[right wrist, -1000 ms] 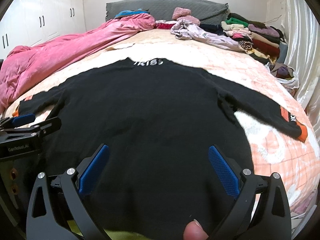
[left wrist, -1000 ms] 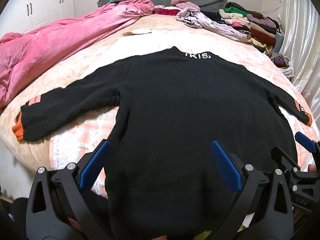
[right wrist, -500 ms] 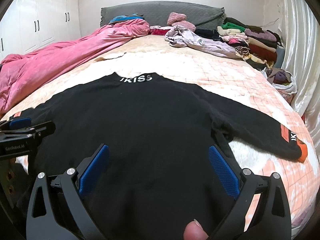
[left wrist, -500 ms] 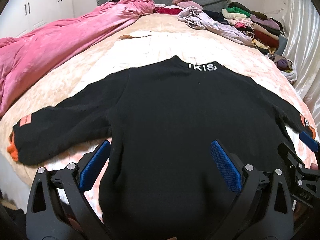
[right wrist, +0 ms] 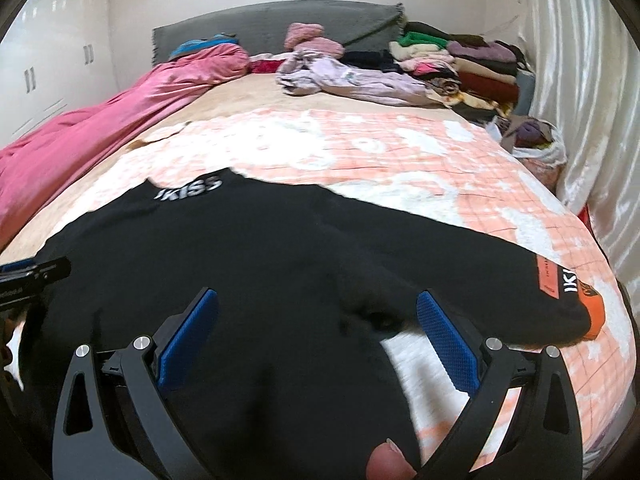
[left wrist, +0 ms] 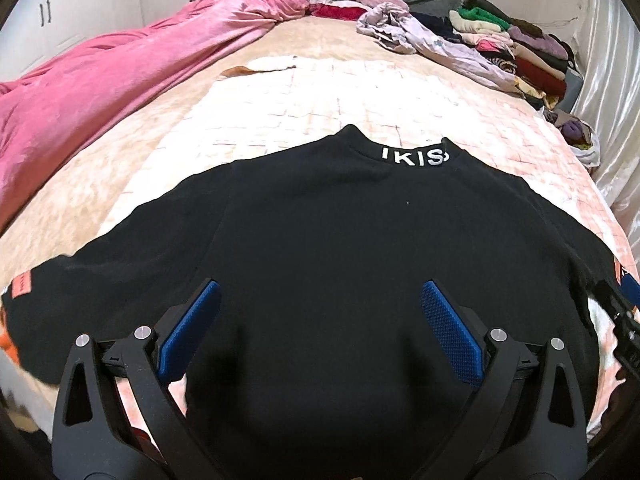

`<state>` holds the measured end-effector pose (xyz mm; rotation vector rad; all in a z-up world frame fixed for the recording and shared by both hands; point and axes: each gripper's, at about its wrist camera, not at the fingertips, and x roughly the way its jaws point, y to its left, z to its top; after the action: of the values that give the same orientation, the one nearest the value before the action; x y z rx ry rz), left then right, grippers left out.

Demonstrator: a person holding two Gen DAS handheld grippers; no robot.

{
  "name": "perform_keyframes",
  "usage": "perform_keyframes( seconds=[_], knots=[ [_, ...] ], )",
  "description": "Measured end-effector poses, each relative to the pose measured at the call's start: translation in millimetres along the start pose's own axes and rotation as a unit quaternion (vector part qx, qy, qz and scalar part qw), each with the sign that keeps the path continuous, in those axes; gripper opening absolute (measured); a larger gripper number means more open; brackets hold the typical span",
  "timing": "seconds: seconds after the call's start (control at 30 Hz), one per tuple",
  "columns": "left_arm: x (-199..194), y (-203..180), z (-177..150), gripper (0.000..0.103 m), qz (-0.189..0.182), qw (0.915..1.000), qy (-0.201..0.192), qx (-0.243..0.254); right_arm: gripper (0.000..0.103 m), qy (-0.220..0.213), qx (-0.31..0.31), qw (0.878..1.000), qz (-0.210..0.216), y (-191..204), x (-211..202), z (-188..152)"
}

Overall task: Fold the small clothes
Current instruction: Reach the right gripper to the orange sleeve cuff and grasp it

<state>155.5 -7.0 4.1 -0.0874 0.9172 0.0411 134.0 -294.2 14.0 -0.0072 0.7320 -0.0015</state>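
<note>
A black sweater (left wrist: 320,248) with white "IKISS" lettering on its collar (left wrist: 414,159) lies flat on the bed, back up, both sleeves spread out. Its left sleeve (left wrist: 80,292) ends in an orange cuff; its right sleeve (right wrist: 500,280) carries an orange patch and an orange cuff (right wrist: 592,308). My left gripper (left wrist: 320,328) hangs open over the sweater's lower body. My right gripper (right wrist: 316,328) is open above the lower right side, near the armpit. Nothing sits between either pair of blue pads. A fingertip (right wrist: 390,462) shows at the bottom of the right wrist view.
A pink duvet (left wrist: 100,76) runs along the bed's left side. Loose lilac clothes (right wrist: 340,80) and a stack of folded clothes (right wrist: 460,60) lie near the grey headboard (right wrist: 260,28). A bag of clothes (right wrist: 536,136) sits by the curtain at right. White wardrobes stand at left.
Both grippers have drawn back and risen, so the sweater looks farther away and more of the bedspread shows. The right gripper has turned right, toward the right sleeve. Both stay open.
</note>
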Motion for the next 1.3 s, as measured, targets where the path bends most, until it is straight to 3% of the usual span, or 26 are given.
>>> perform_keyframes(
  seconds=[0.4,0.5,0.67,0.87,0.97,1.03,1.07,1.1,1.3],
  knots=[
    [34,-41,24,0.094,-0.023,0.999,0.009,0.036,0.099,-0.009,0.067,0.994,-0.089,-97,8,13],
    [42,-51,27,0.094,-0.033,0.9984,0.015,0.042,0.099,-0.006,0.083,0.988,-0.128,-132,6,10],
    [56,-57,29,0.094,-0.016,0.9981,0.006,0.059,0.099,0.01,0.116,0.973,-0.201,-192,5,-3],
    [70,-48,27,0.094,-0.01,0.9987,0.007,0.05,0.099,0.036,0.176,0.959,-0.219,-253,1,-24],
    [73,-44,25,0.094,-0.008,0.9989,0.005,0.045,0.098,0.045,0.201,0.957,-0.202,-275,2,-35],
    [74,-42,24,0.094,-0.006,0.9991,0.004,0.043,0.089,0.053,0.212,0.958,-0.187,-284,6,-40],
    [74,-42,23,0.094,-0.006,0.9991,0.003,0.041,0.074,0.061,0.219,0.957,-0.179,-289,9,-43],
    [74,-41,22,0.094,-0.006,0.9992,0.002,0.04,0.067,0.068,0.226,0.957,-0.17,-293,12,-45],
    [75,-39,19,0.094,-0.011,0.9992,-0.001,0.038,0.044,0.071,0.254,0.959,-0.105,-300,24,-53]
  ],
)
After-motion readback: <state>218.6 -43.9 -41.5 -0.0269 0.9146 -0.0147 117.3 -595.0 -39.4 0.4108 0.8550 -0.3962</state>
